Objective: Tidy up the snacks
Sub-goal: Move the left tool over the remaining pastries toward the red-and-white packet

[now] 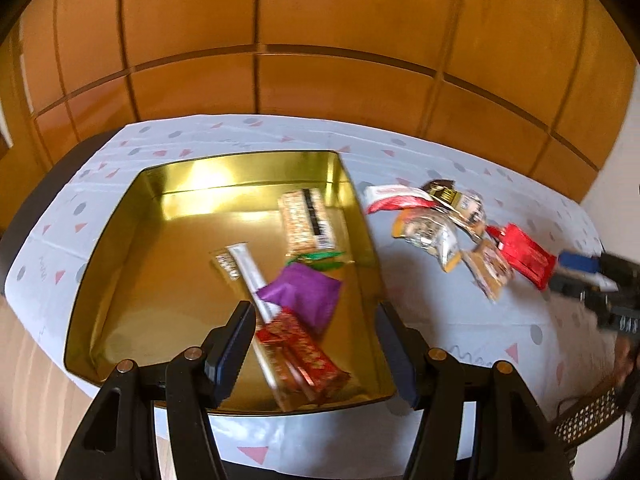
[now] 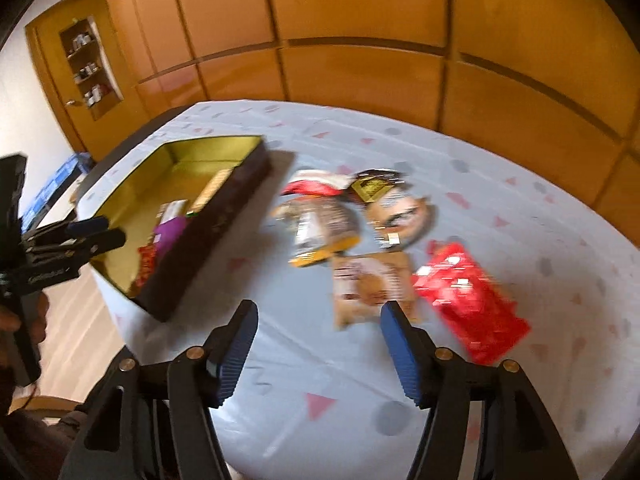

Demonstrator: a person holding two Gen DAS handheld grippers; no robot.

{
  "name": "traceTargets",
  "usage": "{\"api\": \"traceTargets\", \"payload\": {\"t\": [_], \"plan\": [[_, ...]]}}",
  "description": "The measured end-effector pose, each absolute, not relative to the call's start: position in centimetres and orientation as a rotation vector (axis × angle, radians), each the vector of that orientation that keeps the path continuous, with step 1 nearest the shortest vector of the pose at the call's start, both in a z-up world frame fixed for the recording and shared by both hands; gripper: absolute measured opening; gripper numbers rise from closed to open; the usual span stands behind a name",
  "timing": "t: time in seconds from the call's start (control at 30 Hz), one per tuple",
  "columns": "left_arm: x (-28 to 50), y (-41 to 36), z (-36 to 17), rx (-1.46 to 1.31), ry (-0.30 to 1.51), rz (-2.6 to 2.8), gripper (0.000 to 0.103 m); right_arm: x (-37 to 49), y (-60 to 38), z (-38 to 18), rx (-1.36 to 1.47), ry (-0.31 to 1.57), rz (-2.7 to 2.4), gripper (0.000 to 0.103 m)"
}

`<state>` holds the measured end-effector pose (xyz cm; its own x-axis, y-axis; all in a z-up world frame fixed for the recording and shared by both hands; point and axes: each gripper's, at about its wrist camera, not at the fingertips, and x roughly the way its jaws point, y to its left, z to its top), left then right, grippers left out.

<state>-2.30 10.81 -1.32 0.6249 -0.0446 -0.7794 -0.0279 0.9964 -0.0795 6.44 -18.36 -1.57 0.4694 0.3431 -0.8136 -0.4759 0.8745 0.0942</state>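
A gold tin box (image 1: 120,280) (image 2: 224,224) on the table holds several snacks: a purple pouch (image 1: 304,296), a red bar (image 1: 308,352), a white stick pack (image 1: 250,276) and a grain bar (image 1: 306,220). My left gripper (image 1: 316,344) hangs open over the tin's near end, nothing between its fingers. To the right of the tin lies a loose pile of packets (image 2: 340,216), with a tan cookie pack (image 2: 372,284) and a red bag (image 2: 468,300) nearest. My right gripper (image 2: 320,340) is open above the cloth just before the cookie pack, empty. It shows blurred at the right edge (image 1: 592,276) of the left wrist view.
The table wears a pale cloth (image 2: 320,400) with pink triangles and grey dots. Wooden cabinet panels (image 1: 320,40) rise behind it. A woven chair seat (image 1: 584,416) sits at the table's right corner. A hand (image 2: 24,312) holds the left gripper (image 2: 92,236) beside the tin.
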Motion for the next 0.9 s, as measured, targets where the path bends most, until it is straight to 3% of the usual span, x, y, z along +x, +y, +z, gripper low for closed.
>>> {"api": "traceTargets", "payload": {"t": [0.17, 0.53, 0.9], "plan": [[-2.1, 9.2, -1.4, -0.051, 0.906, -0.045, 0.063, 7.8, -22.0, -0.4, -0.161, 0.945, 0.424, 0.072], [-1.2, 6.7, -1.3, 0.012, 0.942, -0.152, 0.061, 12.5, -31.9, -2.4, 0.024, 0.976, 0.213, 0.073], [5.0, 2.4, -0.6, 0.289, 0.984, -0.364, 0.061, 12.5, -31.2, -3.0, 0.023, 0.992, 0.290, 0.075]]}}
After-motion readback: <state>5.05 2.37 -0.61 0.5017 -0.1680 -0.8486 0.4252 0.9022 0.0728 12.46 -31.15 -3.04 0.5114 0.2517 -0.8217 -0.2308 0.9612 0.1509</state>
